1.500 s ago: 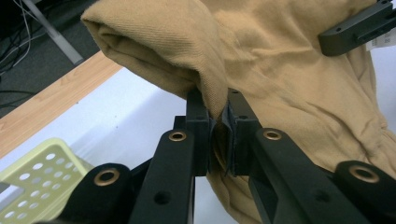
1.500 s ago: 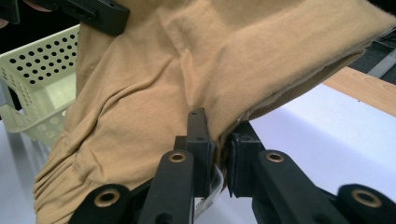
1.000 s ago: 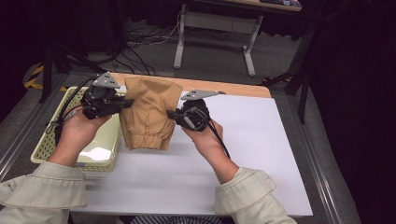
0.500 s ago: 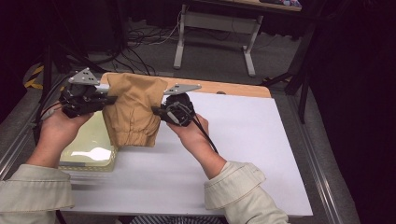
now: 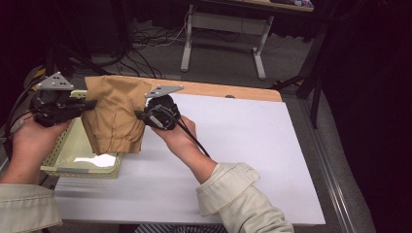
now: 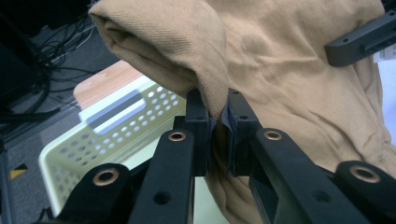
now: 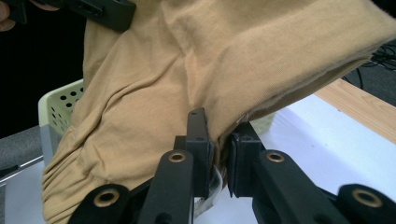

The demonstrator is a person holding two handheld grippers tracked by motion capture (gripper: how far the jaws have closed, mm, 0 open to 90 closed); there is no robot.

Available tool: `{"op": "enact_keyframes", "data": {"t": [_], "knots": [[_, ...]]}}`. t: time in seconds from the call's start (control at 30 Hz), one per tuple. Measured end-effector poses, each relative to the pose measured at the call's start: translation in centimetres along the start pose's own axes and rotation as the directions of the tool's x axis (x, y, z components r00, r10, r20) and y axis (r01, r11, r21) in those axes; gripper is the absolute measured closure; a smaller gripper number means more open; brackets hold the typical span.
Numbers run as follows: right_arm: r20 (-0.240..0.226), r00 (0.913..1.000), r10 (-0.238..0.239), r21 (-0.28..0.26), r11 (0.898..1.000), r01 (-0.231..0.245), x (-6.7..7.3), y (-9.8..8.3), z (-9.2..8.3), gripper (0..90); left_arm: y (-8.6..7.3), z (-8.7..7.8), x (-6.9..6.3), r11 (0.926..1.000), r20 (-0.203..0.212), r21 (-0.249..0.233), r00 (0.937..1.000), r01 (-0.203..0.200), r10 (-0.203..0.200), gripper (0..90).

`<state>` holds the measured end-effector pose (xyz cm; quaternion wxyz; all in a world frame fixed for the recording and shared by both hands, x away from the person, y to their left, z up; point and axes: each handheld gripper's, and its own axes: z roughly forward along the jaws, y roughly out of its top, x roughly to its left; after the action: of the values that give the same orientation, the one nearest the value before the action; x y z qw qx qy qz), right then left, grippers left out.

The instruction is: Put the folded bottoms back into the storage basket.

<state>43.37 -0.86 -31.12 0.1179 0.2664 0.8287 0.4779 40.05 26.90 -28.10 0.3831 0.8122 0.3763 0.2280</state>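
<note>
Overhead light brightens the white table [image 5: 252, 145]; surroundings are dark. High view soft; gripper views' foreground jaws blurred.

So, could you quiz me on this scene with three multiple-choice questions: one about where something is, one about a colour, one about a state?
1. Where does the basket sit?
A. At the left edge of the table
B. At the middle of the table
C. On the floor at the right

2. What colour is the folded garment?
A. Blue
B. Tan
C. White

3. How is the garment held?
A. It lies flat on the table, untouched
B. One gripper pinches it alone
C. Both grippers pinch it, one at each side

Answers: 1 A, the high view shows the basket under the person's left hand at the table's left edge. 2 B, the cloth is tan in all views. 3 C, the left gripper and the right gripper each have their jaws shut on a fold of cloth, and it hangs between them.
</note>
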Motion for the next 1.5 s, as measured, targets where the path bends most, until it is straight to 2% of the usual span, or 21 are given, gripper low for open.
{"op": "enact_keyframes", "data": {"t": [0.4, 0.8, 1.23, 1.5], "knots": [[-0.017, 0.9996, -0.024, 0.001, 1.0, 0.024, 1.7, 1.2, 2.1, 81.3, -1.5, -1.2, 2.0, 0.9994, -0.016, -0.008, 0.9993, 0.035, -0.035, 82.0], [-0.024, 0.9994, -0.025, 0.005, 1.0, 0.025, 2.1, 1.5, 3.9, 81.0, -2.3, -1.6, 3.5, 0.9991, -0.026, -0.01, 0.9988, 0.042, -0.043, 81.9], [-0.05, 0.9987, 0.01, 0.014, 1.0, -0.009, 2.5, 1.2, 6.2, 80.7, -3.5, -1.3, 5.5, 0.9971, -0.029, 0.011, 0.9968, 0.075, -0.075, 81.8], [-0.053, 0.9981, 0.032, 0.051, 0.998, -0.029, 2.6, 0.6, 7.3, 80.6, -4.1, -0.6, 5.8, 0.9958, -0.027, 0.046, 0.9966, 0.078, -0.077, 81.8]]}}
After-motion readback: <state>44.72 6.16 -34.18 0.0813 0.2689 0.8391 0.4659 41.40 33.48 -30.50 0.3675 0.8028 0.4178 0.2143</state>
